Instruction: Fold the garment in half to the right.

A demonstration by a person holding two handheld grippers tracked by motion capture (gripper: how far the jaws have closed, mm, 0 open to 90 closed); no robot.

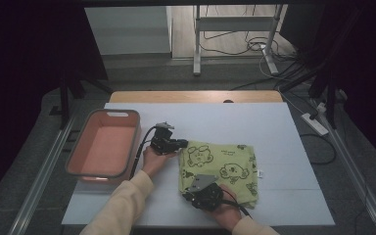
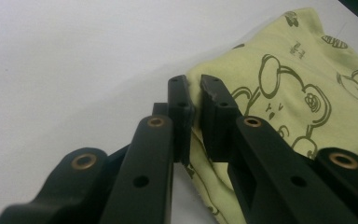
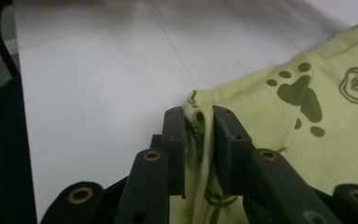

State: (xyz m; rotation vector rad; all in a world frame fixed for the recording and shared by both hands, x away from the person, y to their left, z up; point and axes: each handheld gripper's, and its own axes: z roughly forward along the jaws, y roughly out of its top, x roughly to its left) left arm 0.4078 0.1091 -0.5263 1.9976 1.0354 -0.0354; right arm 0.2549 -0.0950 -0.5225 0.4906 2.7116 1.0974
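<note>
Your folded lime-green cotton cloth with dark cartoon-bear print lies soft and slightly rumpled on the matte white worktop, right of the salmon-pink plastic bin w/ rounded corners. Your left tongs are nipped onto the cloth's far-left corner; in the left gripper view the hard black jaws sit nearly together w/ a thin fabric edge between them. Your right tongs are at the near-left corner; the right gripper view shows a bunched fold pinched between the pads, jaws clamped on it. The high view adds the bin and your cream sleeves; the gripper views add weave, paw prints and hem detail.
</note>
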